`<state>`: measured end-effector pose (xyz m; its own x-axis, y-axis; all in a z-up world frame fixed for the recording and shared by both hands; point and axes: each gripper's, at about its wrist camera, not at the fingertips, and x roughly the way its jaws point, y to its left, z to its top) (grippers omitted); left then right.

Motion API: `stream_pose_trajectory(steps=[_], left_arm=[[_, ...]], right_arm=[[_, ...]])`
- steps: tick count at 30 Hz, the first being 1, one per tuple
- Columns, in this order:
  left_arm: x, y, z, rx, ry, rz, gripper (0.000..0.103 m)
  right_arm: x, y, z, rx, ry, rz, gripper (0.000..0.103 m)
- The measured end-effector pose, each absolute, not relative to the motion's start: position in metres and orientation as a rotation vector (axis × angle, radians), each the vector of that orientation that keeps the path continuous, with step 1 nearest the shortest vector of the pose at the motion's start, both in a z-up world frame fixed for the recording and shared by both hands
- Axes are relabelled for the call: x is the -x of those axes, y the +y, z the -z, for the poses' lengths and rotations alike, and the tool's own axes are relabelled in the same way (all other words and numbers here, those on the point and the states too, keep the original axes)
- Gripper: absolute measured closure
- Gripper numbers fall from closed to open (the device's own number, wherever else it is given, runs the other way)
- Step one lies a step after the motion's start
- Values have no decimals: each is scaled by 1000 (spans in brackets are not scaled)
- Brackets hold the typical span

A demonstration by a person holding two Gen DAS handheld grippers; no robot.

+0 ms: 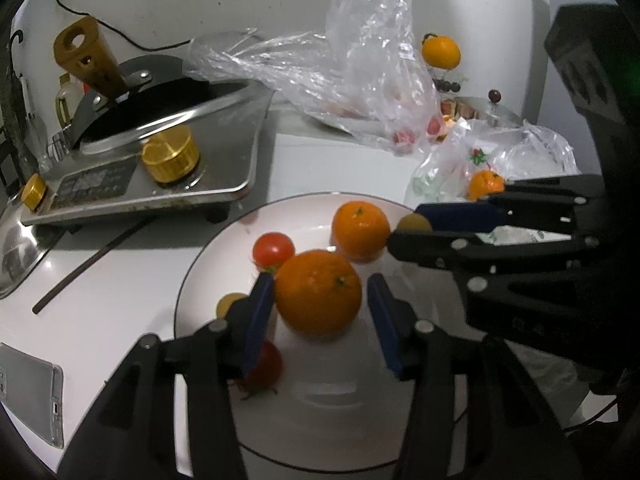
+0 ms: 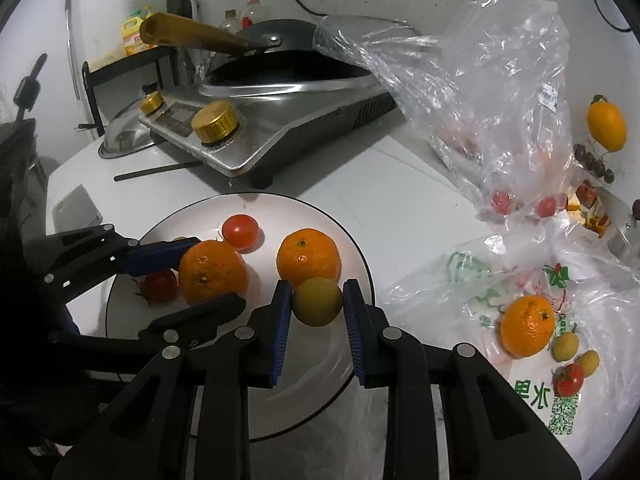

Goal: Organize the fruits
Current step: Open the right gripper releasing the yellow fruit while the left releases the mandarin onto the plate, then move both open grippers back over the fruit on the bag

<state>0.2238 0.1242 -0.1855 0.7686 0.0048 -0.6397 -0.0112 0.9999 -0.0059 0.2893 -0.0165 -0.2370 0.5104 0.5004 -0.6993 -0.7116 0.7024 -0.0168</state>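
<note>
A white plate holds two oranges, two tomatoes and a small yellow fruit. My left gripper stands open around the nearer orange, which rests on the plate; the left pad touches it and a gap shows at the right pad. The second orange sits just behind. My right gripper is shut on a yellow-green fruit, held over the plate's right side.
A printed plastic bag to the right carries another orange, small yellow fruits and a tomato. A clear bag leans behind. A stove with a wok, a chopstick and a phone lie left.
</note>
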Motion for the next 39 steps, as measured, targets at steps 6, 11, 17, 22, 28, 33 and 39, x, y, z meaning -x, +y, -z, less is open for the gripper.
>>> stream_pose_trajectory(steps=[6,11,17,22,28,33,39], left_arm=[[-220,129,183,32,676,-3,50],[-212,133,180,31,662,-17,50],[-200,135,170,34,635,-34,49],[-189,131,161,36,612,-47,49],[-174,119,144,53,557,-35,27],[-171,101,134,31,548,-29,27],[-161,77,116,52,439,-29,27]], right_arm=[[-294,-15,242,338,748,-717,75],[-290,-14,241,342,747,-716,75],[-282,-17,233,345,729,-705,72],[-271,-28,218,339,694,-697,72],[-255,-49,199,320,643,-682,72],[-244,-75,184,289,599,-662,72],[-229,-106,170,280,536,-619,65]])
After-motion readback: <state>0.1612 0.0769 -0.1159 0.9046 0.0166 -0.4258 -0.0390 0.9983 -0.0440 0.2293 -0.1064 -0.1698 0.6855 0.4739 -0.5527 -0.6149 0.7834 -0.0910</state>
